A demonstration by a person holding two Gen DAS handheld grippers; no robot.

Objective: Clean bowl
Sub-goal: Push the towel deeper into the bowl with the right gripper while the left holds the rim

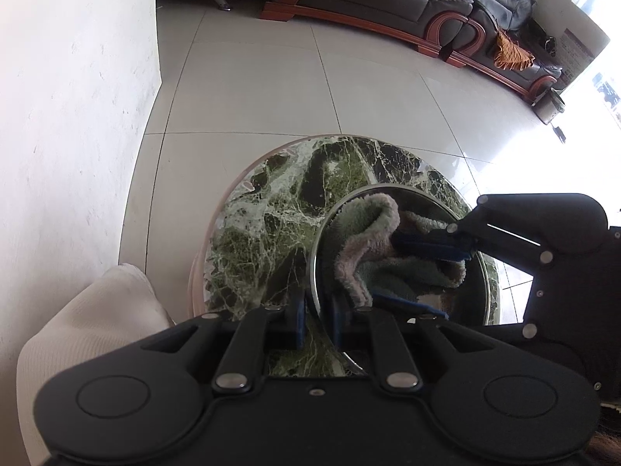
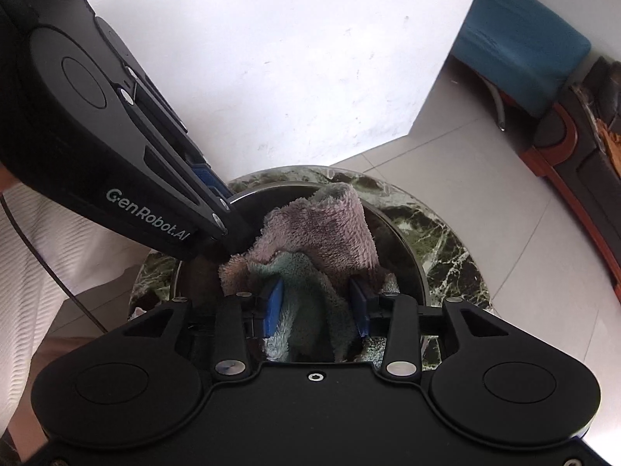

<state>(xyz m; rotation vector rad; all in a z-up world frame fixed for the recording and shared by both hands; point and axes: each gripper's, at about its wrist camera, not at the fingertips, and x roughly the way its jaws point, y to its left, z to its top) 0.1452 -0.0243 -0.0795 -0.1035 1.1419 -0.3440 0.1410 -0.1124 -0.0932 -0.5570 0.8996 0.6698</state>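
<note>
The bowl (image 1: pixel 399 209) stood on a small round marble surface (image 1: pixel 271 209), near the middle and toward the right gripper's side, and both grippers met at it. The left gripper (image 1: pixel 319 312) was clamped on the bowl's near rim, one blue pad outside the wall and the other inside, jaws almost together with only the thin metal between them. That hold looked meant to pin the light, shiny bowl so it would not slide or spin on the smooth stone while the other tool worked inside.

The right gripper (image 2: pixel 316 306) reached down into the bowl with the cloth (image 2: pixel 322 233), a crumpled pink and green towel. Its jaws stood partly apart, the blue fingers (image 2: pixel 274 306) flanking a fold of green cloth. The left pad touched the pile; whether the right pad pressed on it could not be told, so the grip looked loose at best. The cloth filled much of the hollow, heaped against the far wall with one corner rising above the rim. Being bunched rather than flat, it offered a thick wad to push around the curved inside.

Each gripper pointed steeply downward, which suited a rim pinch from above and a reach into the basin.
</note>
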